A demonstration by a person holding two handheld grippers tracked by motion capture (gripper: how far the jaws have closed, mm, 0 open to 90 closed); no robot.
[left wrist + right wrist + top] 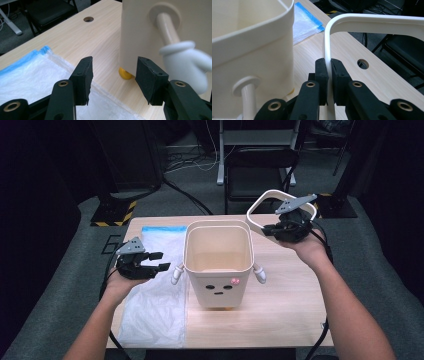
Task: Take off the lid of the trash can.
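Cream bin [217,265] sits bare: your right gripper [290,227] pinches its lifted-off ring [260,210] beside it, left gripper [150,261] gapes empty, bag [155,305] unfitted.

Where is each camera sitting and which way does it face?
High view: above the person's side, looking forward and down at the table; both forearms, left gripper, right gripper.
Left gripper view: rides that gripper, facing the bin past open jaws.
Right gripper view: along jaws shut on the rim ring.
All three share the bin.
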